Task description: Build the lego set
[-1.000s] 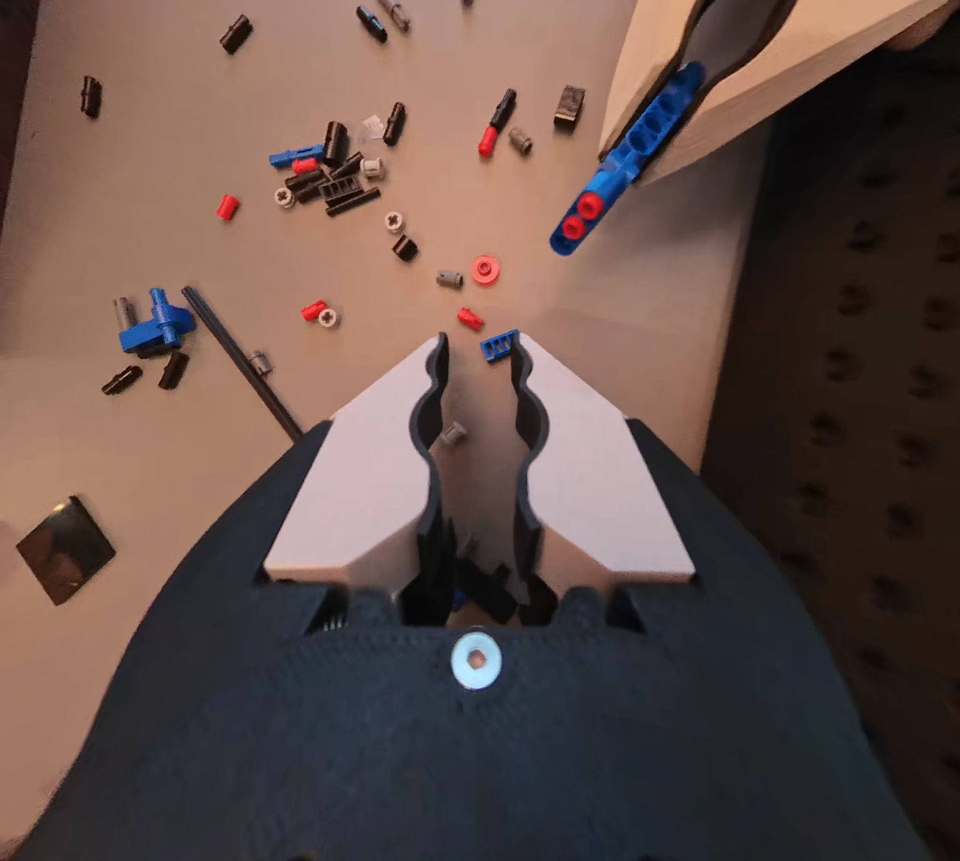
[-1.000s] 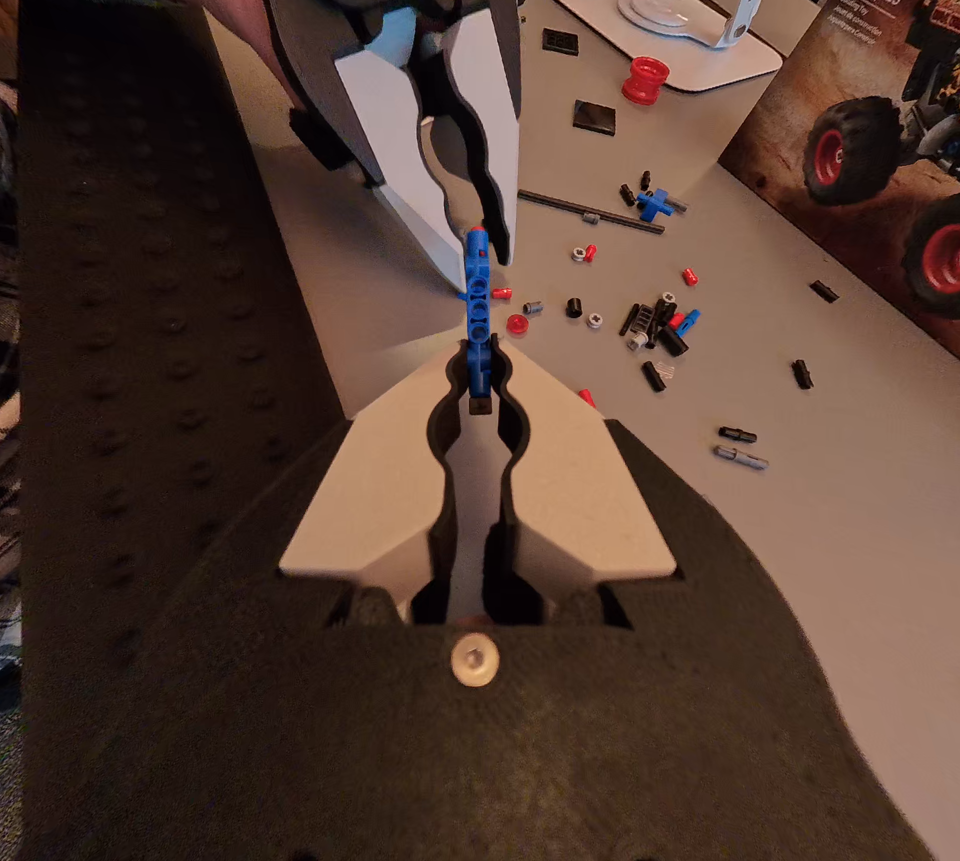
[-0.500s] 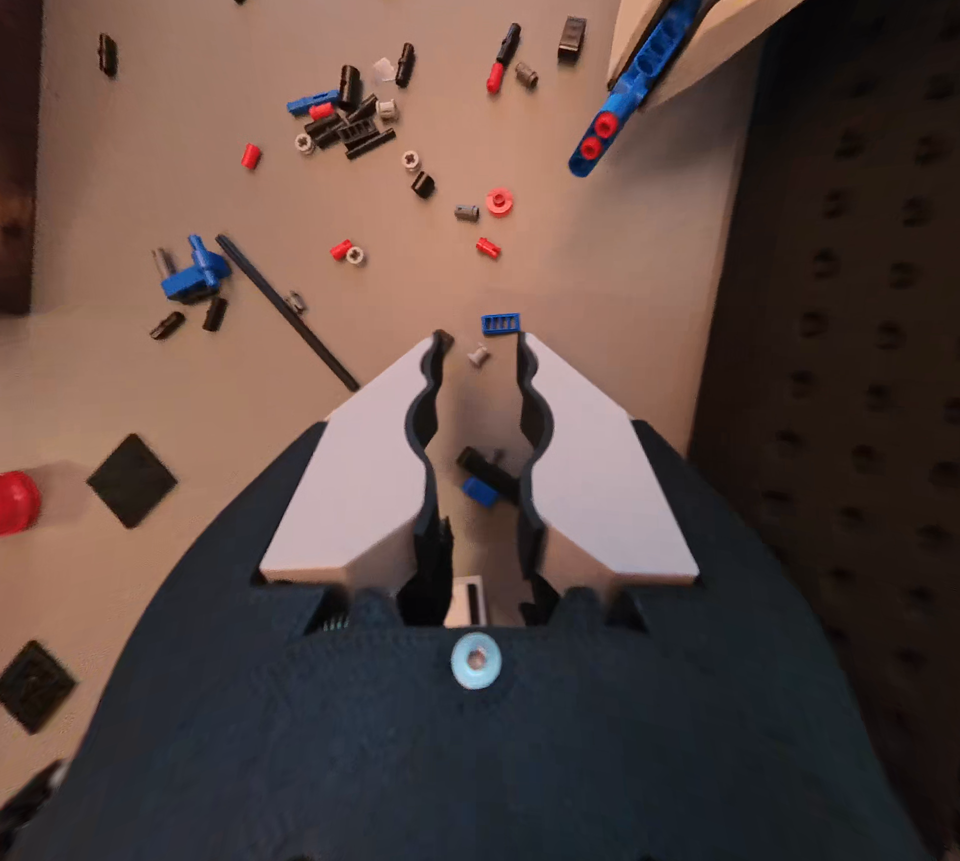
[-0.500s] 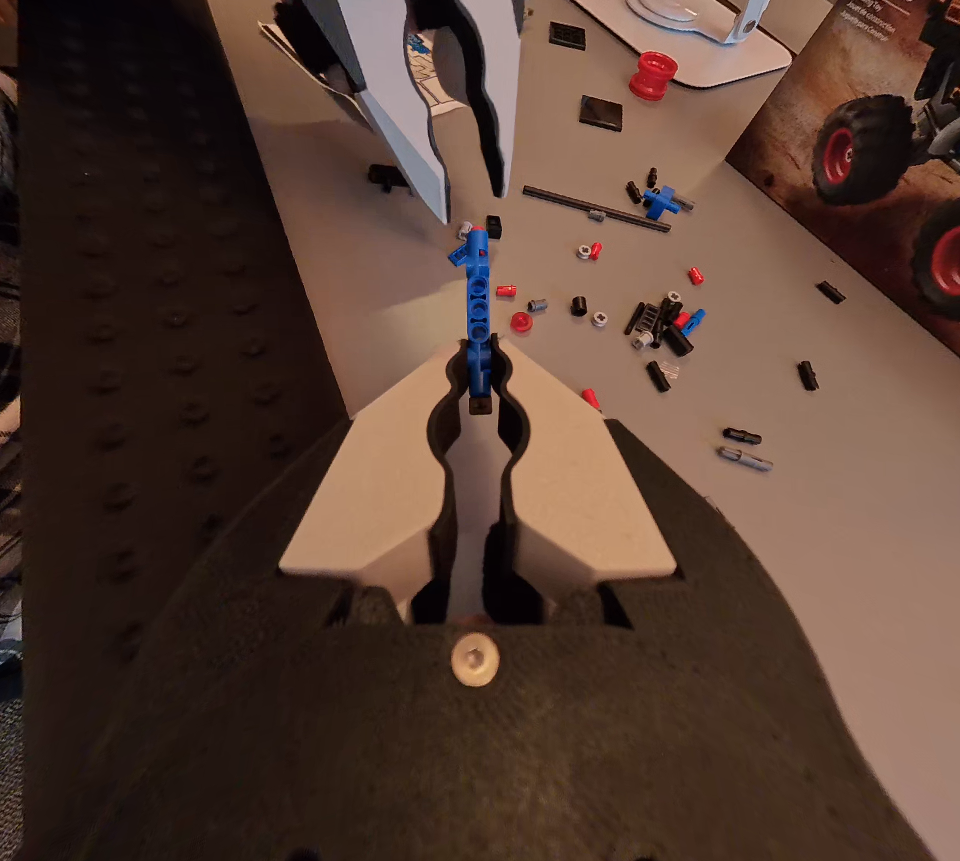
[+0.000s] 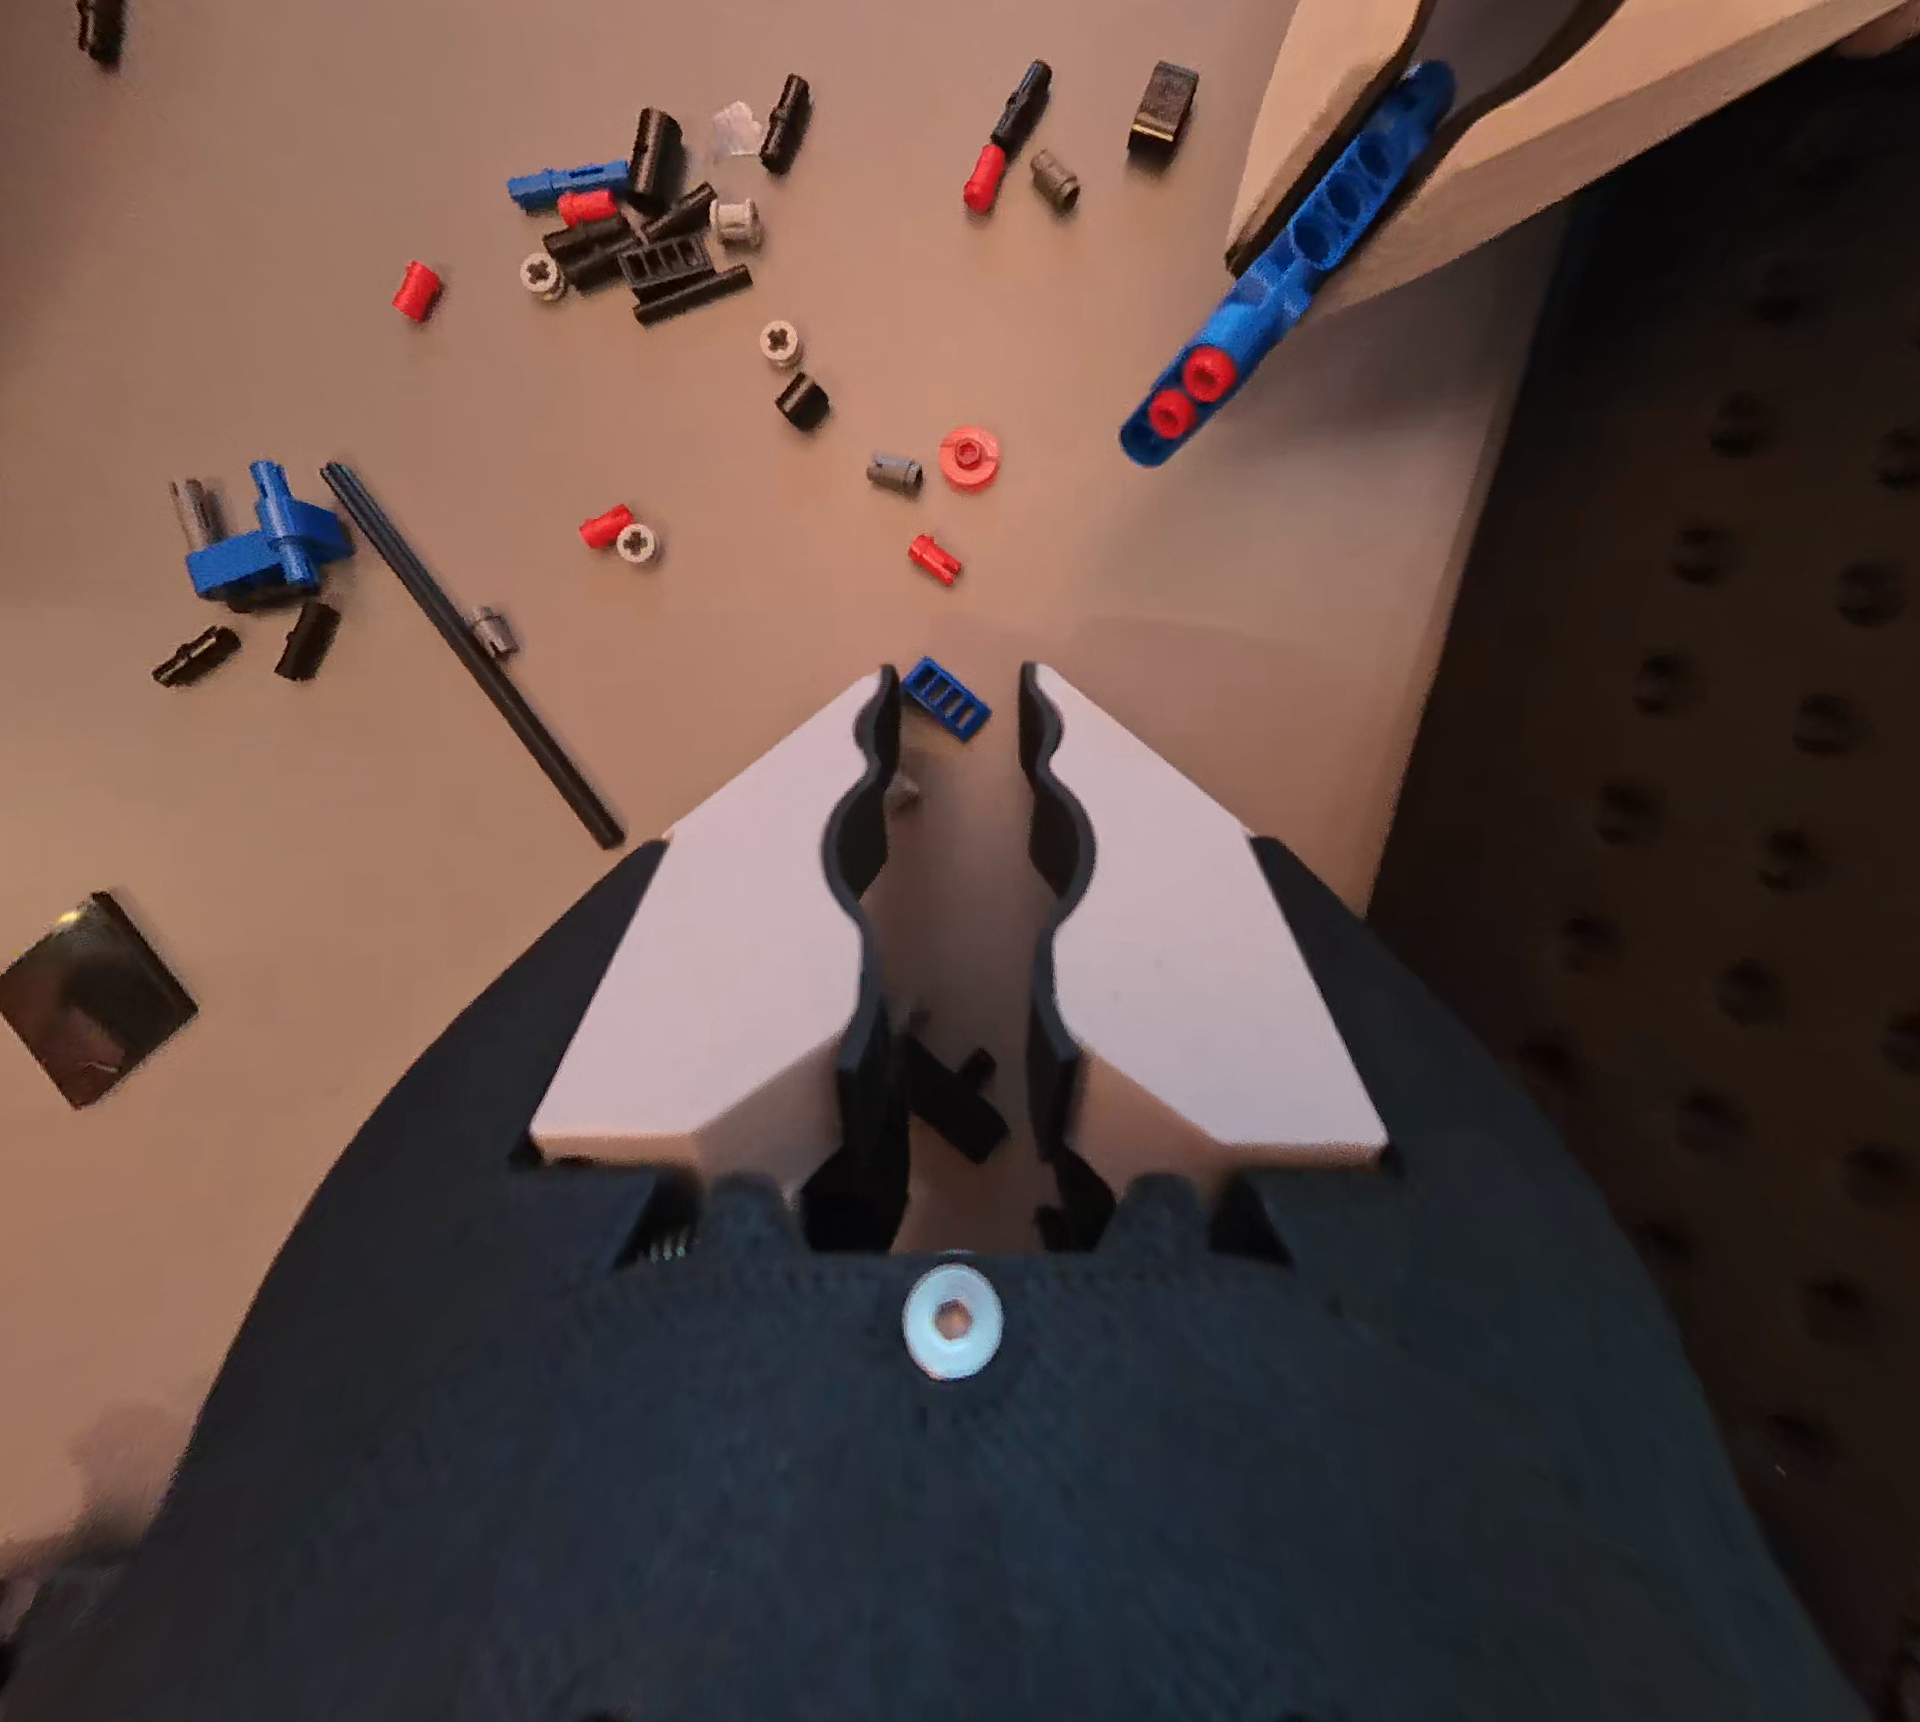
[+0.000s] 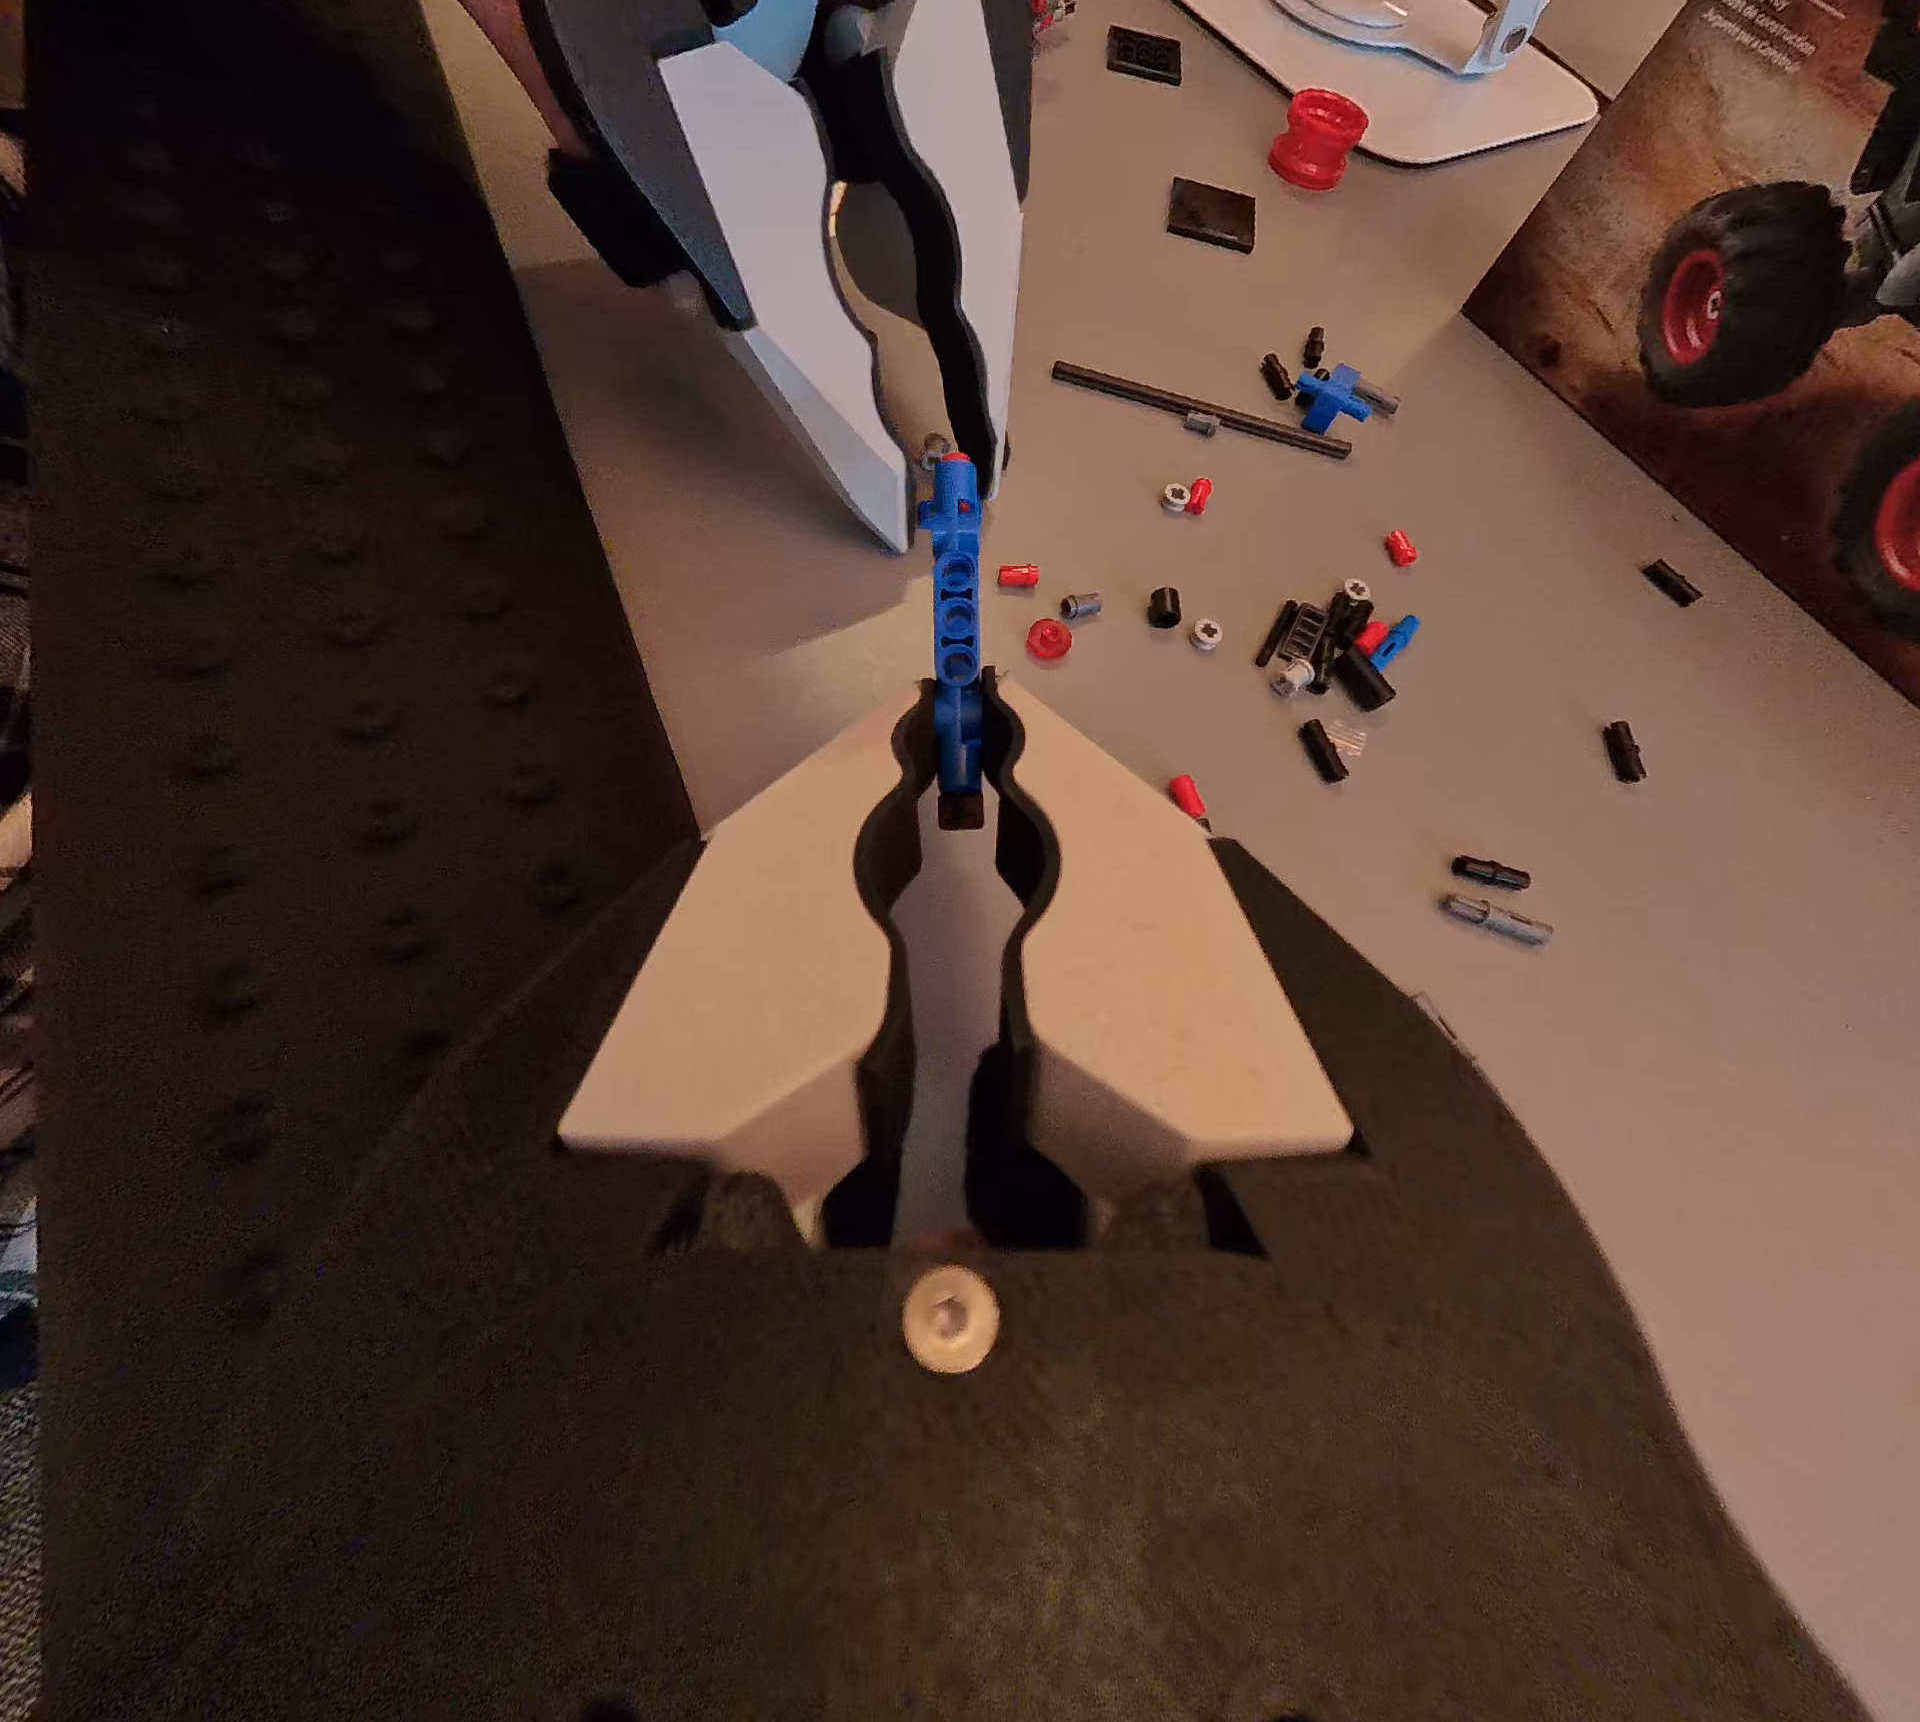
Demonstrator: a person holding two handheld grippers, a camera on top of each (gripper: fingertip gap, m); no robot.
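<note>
My right gripper (image 6: 958, 696) is shut on a blue beam (image 6: 956, 623) and holds it above the grey table (image 6: 1558, 1153). The beam (image 5: 1299, 270) sticks out of that gripper in the left wrist view, with two red pins (image 5: 1187, 392) in its free end. My left gripper (image 5: 956, 685) is open and empty, pointing down close over the table. A small blue grille tile (image 5: 945, 701) lies between its tips, and a tiny grey piece (image 5: 904, 789) lies by its left finger. In the right wrist view the left gripper (image 6: 940, 509) hangs just behind the beam's far end.
Loose red, black, grey and blue pieces are scattered over the table, thickest in a pile (image 5: 644, 238). A long black axle (image 5: 468, 654), a blue connector (image 5: 265, 545) and a black tile (image 5: 94, 997) lie left. A red hub (image 6: 1317, 140), a white stand base (image 6: 1351, 10) and the set's box (image 6: 1766, 270) stand beyond. A dark studded mat (image 5: 1662, 841) borders the table. Spacing between my two grippers at the tips: around 8 cm. The red hub (image 6: 1317, 140) is about 25 cm from my left fingertips and 30 cm from my right.
My left gripper had drawn back and up half a second ago; now it is back down close over the blue grille tile. The right gripper and beam have hardly moved.
</note>
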